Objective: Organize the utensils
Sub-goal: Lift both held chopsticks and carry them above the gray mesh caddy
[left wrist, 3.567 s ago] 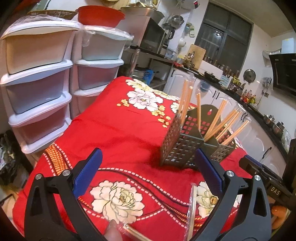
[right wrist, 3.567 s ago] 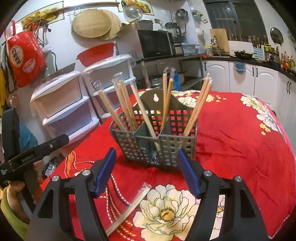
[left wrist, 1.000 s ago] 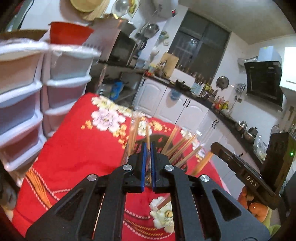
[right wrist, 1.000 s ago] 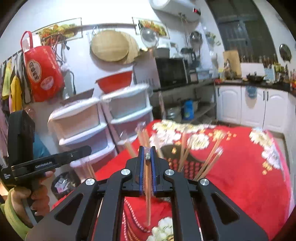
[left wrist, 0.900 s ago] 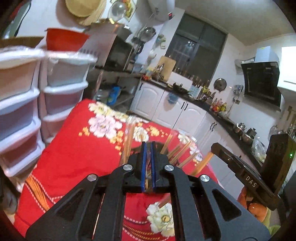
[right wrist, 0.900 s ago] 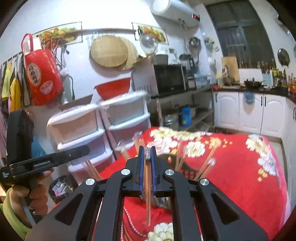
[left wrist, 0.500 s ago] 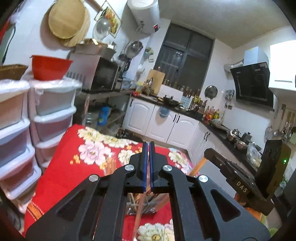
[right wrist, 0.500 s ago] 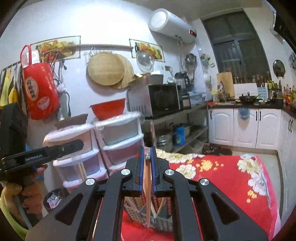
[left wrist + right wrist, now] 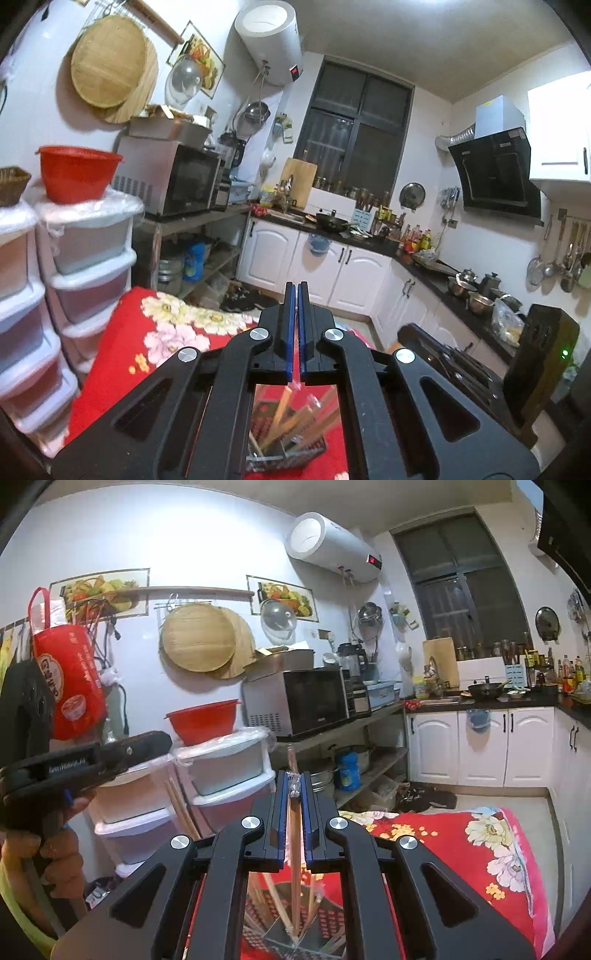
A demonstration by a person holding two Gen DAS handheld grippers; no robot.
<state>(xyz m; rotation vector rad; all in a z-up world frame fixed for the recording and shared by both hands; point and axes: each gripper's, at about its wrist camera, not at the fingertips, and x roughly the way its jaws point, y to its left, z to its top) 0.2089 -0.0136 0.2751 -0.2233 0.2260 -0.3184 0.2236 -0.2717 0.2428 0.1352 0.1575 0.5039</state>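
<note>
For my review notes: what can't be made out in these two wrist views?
- Left view: whether the left gripper holds anything; pads closed, edge-on.
- Right view: lower end of wrapped wooden chopsticks in the right gripper, hidden by its body.
- Both: grey mesh utensil basket, mostly blocked by gripper frames.

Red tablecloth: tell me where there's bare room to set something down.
Free: red cloth toward the white cabinets, and the strip beside the plastic drawers. Crowded: the caddy, packed with chopsticks.

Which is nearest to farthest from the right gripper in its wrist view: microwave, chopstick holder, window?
From the right gripper:
1. Chopstick holder, directly below the fingers.
2. Microwave, on the shelf ahead, slightly up.
3. Window, far wall, upper right.
</note>
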